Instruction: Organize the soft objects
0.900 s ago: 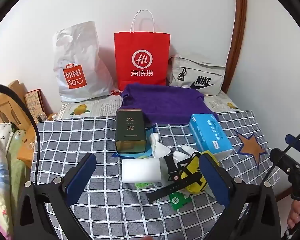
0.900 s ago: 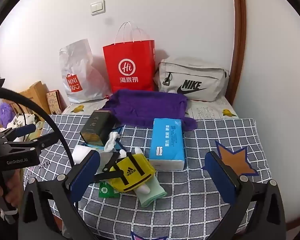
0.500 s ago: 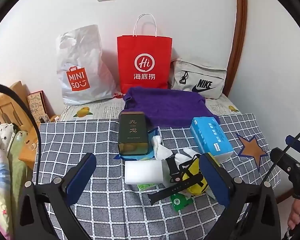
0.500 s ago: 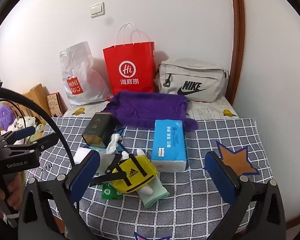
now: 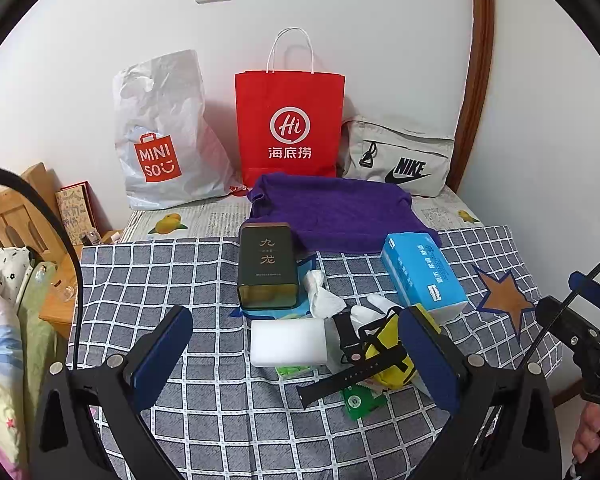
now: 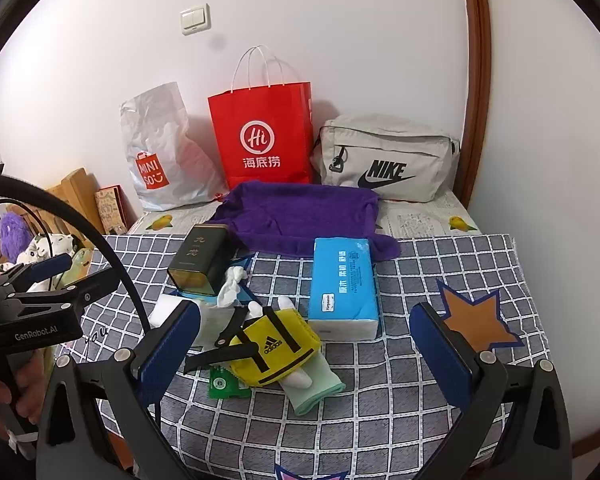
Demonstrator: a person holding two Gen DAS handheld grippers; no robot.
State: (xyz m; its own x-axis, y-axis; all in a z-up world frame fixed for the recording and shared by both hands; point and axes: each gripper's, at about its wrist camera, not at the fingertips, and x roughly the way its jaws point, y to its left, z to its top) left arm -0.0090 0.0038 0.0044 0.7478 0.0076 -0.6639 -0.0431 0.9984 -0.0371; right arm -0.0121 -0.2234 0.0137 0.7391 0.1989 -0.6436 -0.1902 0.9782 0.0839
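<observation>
Both the left gripper (image 5: pixel 296 354) and right gripper (image 6: pixel 306 350) gape empty above the yellow pouch (image 6: pixel 274 350).

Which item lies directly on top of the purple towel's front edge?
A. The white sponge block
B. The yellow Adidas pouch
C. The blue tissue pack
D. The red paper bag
C. In the right wrist view the far end of the blue tissue pack overlaps the front edge of the purple towel, while the pouch and sponge lie nearer on the checked cloth.
</observation>
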